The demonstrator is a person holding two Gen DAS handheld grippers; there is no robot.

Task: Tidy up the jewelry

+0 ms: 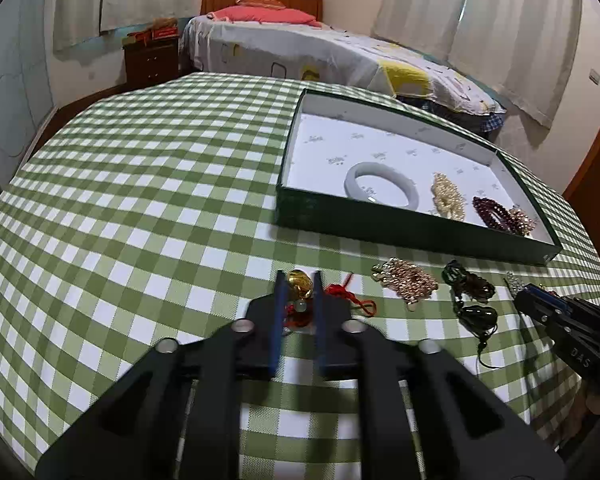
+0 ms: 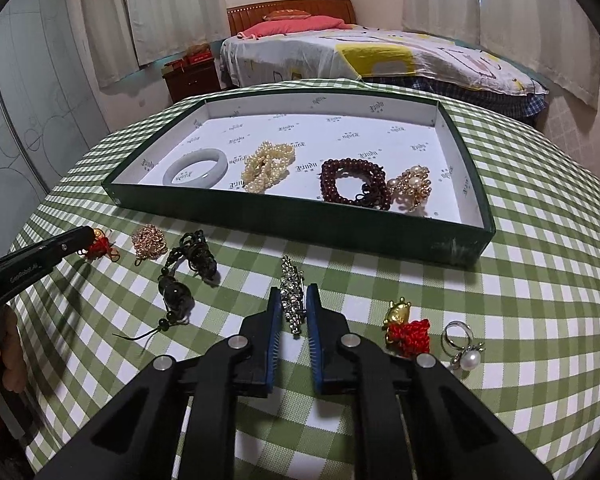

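Observation:
A green box (image 2: 284,222) with a white lining holds a pale jade bangle (image 2: 195,167), a pearl bunch (image 2: 269,166), a dark red bead bracelet (image 2: 352,182) and a gold pearl brooch (image 2: 411,186). My left gripper (image 1: 299,280) is closed around a gold charm on a red knotted cord (image 1: 299,283), which lies on the cloth. My right gripper (image 2: 294,294) straddles a rhinestone clip (image 2: 291,295) on the cloth; its jaws are narrow and seem to touch the clip's sides.
On the green checked tablecloth (image 1: 140,200) lie a rose-gold chain bunch (image 1: 406,280), a dark bead pendant (image 2: 180,280), a second gold charm with red knot (image 2: 404,324) and a pearl ring (image 2: 462,346). A bed (image 1: 320,52) stands beyond the table.

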